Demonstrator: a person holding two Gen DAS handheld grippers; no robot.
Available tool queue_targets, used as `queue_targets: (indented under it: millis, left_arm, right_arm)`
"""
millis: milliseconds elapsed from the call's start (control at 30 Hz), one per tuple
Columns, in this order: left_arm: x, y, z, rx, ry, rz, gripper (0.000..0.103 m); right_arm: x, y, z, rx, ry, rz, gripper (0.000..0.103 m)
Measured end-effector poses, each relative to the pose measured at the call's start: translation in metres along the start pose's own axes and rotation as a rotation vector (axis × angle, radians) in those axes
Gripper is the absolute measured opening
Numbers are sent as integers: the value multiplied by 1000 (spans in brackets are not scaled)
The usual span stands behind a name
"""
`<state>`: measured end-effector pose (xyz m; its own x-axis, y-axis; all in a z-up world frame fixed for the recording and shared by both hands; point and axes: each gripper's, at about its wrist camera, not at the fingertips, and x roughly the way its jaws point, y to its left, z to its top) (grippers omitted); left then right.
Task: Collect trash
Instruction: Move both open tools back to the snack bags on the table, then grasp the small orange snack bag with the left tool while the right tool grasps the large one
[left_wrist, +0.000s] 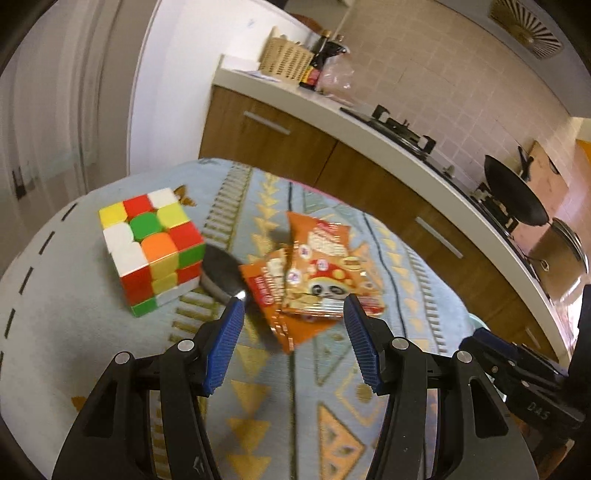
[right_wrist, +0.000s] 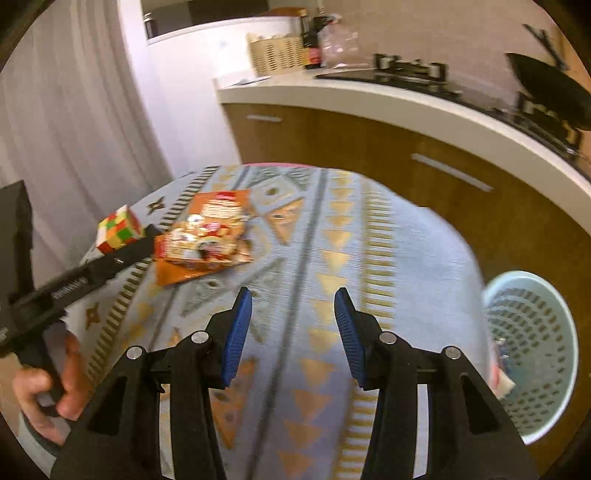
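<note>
Orange snack wrappers (left_wrist: 314, 280) with a panda print lie crumpled on the patterned tablecloth (left_wrist: 303, 398). My left gripper (left_wrist: 293, 308) is open just in front of them, with its blue fingertips either side of the wrappers' near edge. In the right wrist view the wrappers (right_wrist: 207, 240) lie far left, with the left gripper's black body beside them. My right gripper (right_wrist: 293, 299) is open and empty over the cloth. A light blue perforated bin (right_wrist: 532, 350) stands beyond the table's right edge, with some trash inside.
A colour cube (left_wrist: 151, 251) sits left of the wrappers, and a dark spoon (left_wrist: 221, 275) lies between them. A kitchen counter (left_wrist: 369, 129) with a stove, a wok, a basket and bottles runs behind the table.
</note>
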<state>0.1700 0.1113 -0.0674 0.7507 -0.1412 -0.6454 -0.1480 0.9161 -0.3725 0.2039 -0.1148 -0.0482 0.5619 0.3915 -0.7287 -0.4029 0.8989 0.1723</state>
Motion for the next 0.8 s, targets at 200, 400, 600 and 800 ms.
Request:
queue_targets:
  millis: [200,400,600,800]
  left_arm:
    - [20,7,0,8,20,0,47]
    - [31,13,-3,5,44,-12,40]
    - [41,14,-3,12,75,10,38]
    - [44,5,-5,66,75,57,38]
  right_arm:
    - [32,12,22,7,39,50,43]
    - [68,20,52,-31,71,84,43]
    - [109,27,61,-48,107,98,43]
    - [123,22,62,-21,110,156,50]
